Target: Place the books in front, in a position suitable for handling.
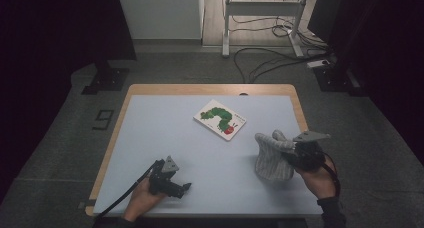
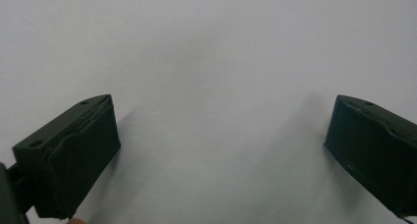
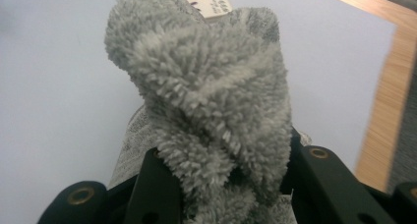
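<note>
A grey fluffy cloth [image 1: 272,155] hangs bunched from my right gripper [image 1: 295,153] at the right of the pale blue table [image 1: 165,133]. In the right gripper view the cloth [image 3: 206,86] is pinched between the two black jaws and rises in thick folds, so my right gripper [image 3: 223,177] is shut on it. Down at the front left my left gripper [image 1: 186,187] rests low by the table's edge. Its jaws stand wide apart in the left gripper view, where my left gripper [image 2: 221,150] has only bare table between them.
A picture book with a green caterpillar [image 1: 220,119] lies flat near the middle back of the table. The table's wooden rim [image 1: 300,108] shows at the right and back. Cables and a stand [image 1: 260,18] are on the floor beyond.
</note>
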A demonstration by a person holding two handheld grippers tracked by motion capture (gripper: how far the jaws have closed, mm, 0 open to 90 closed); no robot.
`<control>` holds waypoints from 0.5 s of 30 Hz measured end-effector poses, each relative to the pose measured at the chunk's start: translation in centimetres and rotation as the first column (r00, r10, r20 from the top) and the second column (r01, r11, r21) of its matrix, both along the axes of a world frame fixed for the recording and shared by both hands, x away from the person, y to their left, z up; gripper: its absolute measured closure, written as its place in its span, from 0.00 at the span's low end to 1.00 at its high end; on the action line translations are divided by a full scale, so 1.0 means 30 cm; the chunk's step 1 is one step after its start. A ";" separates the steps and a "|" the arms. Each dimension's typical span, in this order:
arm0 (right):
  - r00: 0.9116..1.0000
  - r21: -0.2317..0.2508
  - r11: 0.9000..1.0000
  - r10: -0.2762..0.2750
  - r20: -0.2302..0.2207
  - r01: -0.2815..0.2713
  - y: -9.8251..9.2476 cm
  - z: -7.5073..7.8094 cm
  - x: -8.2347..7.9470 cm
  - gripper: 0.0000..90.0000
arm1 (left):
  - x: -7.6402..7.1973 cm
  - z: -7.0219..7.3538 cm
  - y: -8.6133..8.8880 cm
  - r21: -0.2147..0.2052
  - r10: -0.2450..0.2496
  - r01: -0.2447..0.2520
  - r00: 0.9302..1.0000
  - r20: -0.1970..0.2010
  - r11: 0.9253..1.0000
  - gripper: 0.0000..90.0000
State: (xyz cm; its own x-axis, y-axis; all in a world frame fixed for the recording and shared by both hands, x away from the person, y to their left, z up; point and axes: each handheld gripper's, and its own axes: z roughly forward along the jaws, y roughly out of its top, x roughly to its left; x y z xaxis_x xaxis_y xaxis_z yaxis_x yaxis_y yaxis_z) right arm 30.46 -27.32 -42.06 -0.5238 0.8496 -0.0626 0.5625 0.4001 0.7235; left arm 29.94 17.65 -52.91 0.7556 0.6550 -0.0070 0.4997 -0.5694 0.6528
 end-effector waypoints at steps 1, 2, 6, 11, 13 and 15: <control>1.000 -0.002 1.000 -0.005 0.002 0.005 -0.012 0.001 -0.009 0.72 | 0.000 0.000 0.000 -0.001 0.001 -0.001 1.000 0.000 1.000 0.00; 1.000 -0.003 1.000 -0.012 0.002 0.012 -0.022 0.000 -0.018 0.72 | 0.000 0.000 0.000 0.000 0.000 0.000 1.000 -0.001 1.000 0.00; 0.999 -0.012 0.999 -0.034 -0.009 0.034 -0.052 -0.031 -0.034 0.72 | 0.000 0.000 0.000 0.000 0.000 0.000 1.000 0.000 1.000 0.00; 0.999 -0.010 0.999 -0.050 -0.017 0.050 -0.064 -0.099 -0.025 0.72 | 0.000 0.000 0.000 -0.002 0.001 -0.001 1.000 0.000 1.000 0.00; 0.998 -0.006 0.998 -0.057 -0.023 0.057 -0.065 -0.126 -0.018 0.71 | 0.000 0.000 -0.001 -0.002 0.002 -0.002 1.000 0.001 1.000 0.00; 0.998 -0.003 0.998 -0.062 -0.032 0.062 -0.063 -0.153 -0.012 0.71 | 0.000 0.000 0.000 -0.002 0.002 -0.002 1.000 0.001 1.000 0.00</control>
